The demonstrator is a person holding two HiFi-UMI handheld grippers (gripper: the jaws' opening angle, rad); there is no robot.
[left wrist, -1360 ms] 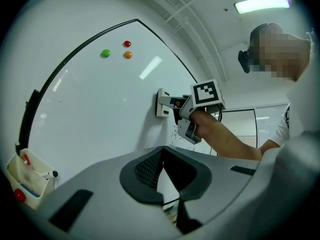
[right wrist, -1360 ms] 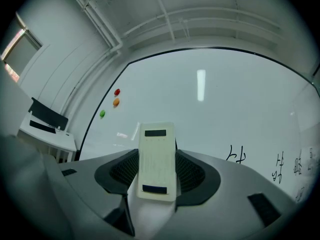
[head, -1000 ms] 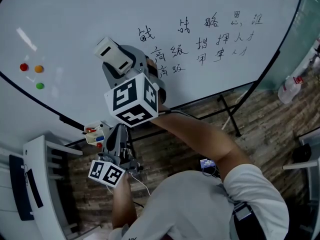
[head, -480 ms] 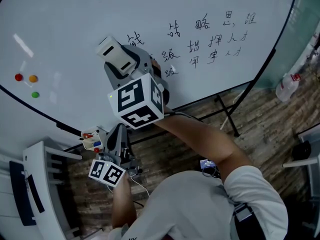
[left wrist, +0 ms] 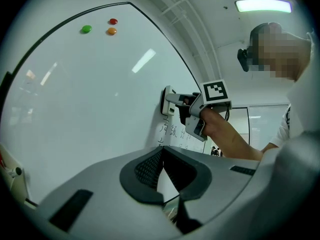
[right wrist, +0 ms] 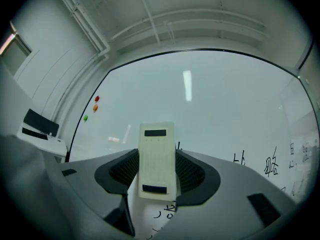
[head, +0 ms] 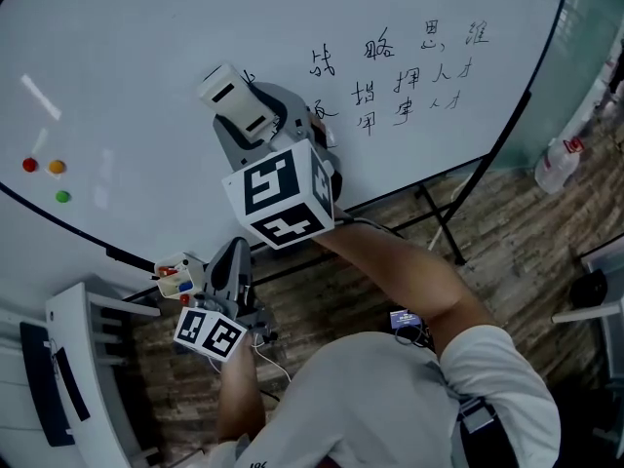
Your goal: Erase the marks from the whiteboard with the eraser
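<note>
My right gripper (right wrist: 157,170) clamps the eraser (right wrist: 156,151) against the whiteboard (right wrist: 225,109), beside marks (head: 409,66) | left gripper (left wrist: 161,153) jaws together, empty

Grey right tongs (right wrist: 157,168), black-white marker cube (head: 283,198), white T-shirt (head: 390,408).

eraser (head: 234,105) against whiteboard (head: 146,37), left of marks (head: 409,66), magnets (head: 44,169) far left

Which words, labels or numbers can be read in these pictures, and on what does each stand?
"战 略 思 维": handwritten, top row on the whiteboard.
"指 挥 人 才": second row, same whiteboard.
Third row: ends in "人 才"; its first characters are unclear.
Eraser: two dark patches, no readable print.
Bottle: any print is too small to read.
</note>
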